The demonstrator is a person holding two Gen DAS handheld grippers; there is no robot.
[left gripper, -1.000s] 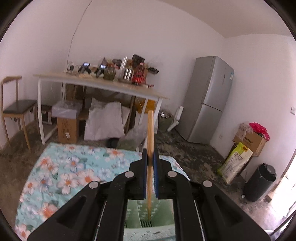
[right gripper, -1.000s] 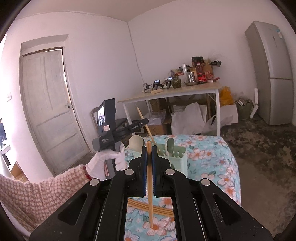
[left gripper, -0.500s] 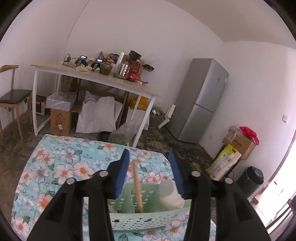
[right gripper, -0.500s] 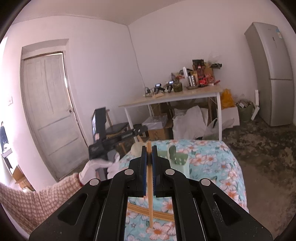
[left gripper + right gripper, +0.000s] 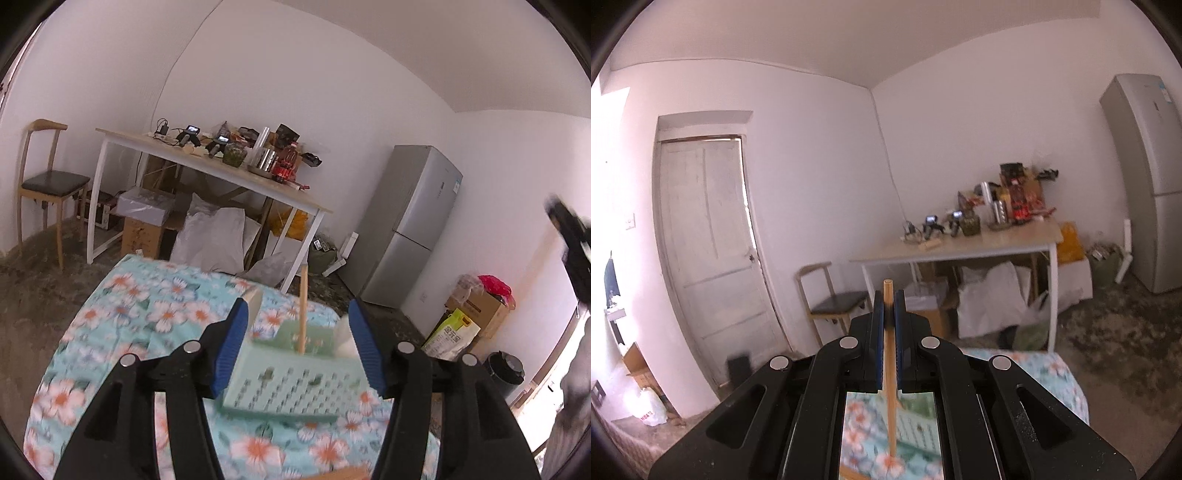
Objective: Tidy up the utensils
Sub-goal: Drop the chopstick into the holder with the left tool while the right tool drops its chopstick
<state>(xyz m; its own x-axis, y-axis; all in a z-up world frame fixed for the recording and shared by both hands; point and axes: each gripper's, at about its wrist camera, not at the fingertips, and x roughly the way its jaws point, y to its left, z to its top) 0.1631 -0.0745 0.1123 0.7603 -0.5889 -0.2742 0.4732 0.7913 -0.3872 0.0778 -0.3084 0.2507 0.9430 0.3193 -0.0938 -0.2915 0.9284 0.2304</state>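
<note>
The flowered cloth (image 5: 122, 317) fills the lower left and centre of the left wrist view, spread over a table; in the right wrist view only a strip of it shows at the lower right and through the gap under the tool. Behind it, in the middle of both views, stands a white-legged work table (image 5: 207, 168) crowded with bottles and small devices, with a grey fridge (image 5: 410, 229) to its right and a wooden chair (image 5: 44, 184) to its left. A pale door (image 5: 709, 236) takes the left part of the right wrist view.

The mint-green utensil caddy (image 5: 291, 384) sits on the cloth in the lower centre of the left wrist view, its perforated wall facing the camera. A wooden chopstick (image 5: 303, 310) stands upright in it, free of any grip, with a white utensil at the caddy's right end.

The left gripper (image 5: 295, 350) has its blue pads well apart, having just been widening; the caddy and the standing chopstick lie beyond and between them, untouched. The right gripper (image 5: 888, 306) is clamped on a second chopstick (image 5: 889, 369), which runs vertically through the lower centre of its view, its lower end over the blurred cloth and caddy edge below.
</note>
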